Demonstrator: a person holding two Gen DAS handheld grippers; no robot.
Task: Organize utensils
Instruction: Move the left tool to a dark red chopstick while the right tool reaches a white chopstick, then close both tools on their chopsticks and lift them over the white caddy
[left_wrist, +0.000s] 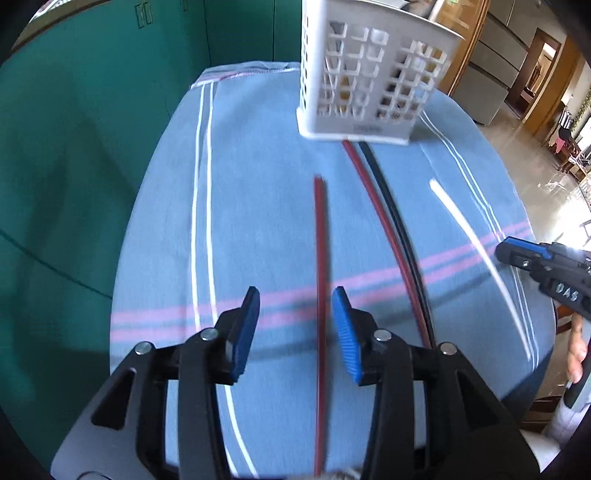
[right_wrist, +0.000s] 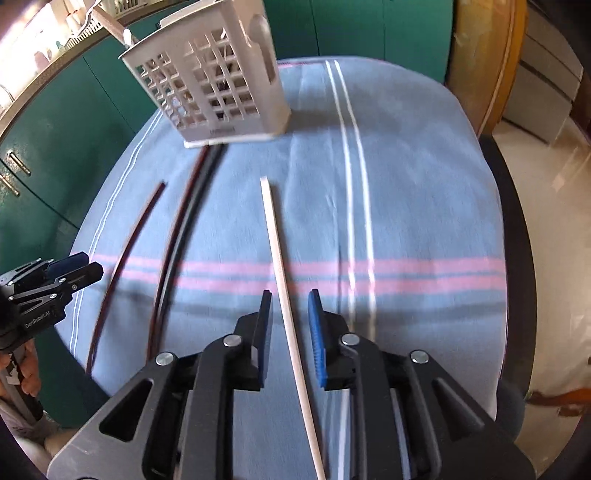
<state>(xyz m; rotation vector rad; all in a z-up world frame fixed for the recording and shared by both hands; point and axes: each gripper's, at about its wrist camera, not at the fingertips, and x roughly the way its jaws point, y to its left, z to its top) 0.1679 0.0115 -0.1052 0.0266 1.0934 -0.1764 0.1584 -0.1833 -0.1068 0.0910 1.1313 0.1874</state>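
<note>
A white lattice utensil basket (left_wrist: 365, 70) stands at the far side of the blue cloth; it also shows in the right wrist view (right_wrist: 218, 85). A dark red chopstick (left_wrist: 320, 280) lies on the cloth, running between the jaws of my open left gripper (left_wrist: 295, 314). A second red chopstick (left_wrist: 384, 229) and a black one (left_wrist: 397, 225) lie side by side to its right. A white chopstick (right_wrist: 286, 295) lies between the jaws of my open right gripper (right_wrist: 290, 314). The right gripper appears at the right edge of the left wrist view (left_wrist: 543, 266).
The table wears a blue cloth (left_wrist: 258, 221) with white and pink stripes. Green cabinets (left_wrist: 74, 147) stand to the left and behind. A wooden door frame (right_wrist: 487, 66) and a tiled floor lie to the right. The left gripper shows at the left edge of the right wrist view (right_wrist: 48, 284).
</note>
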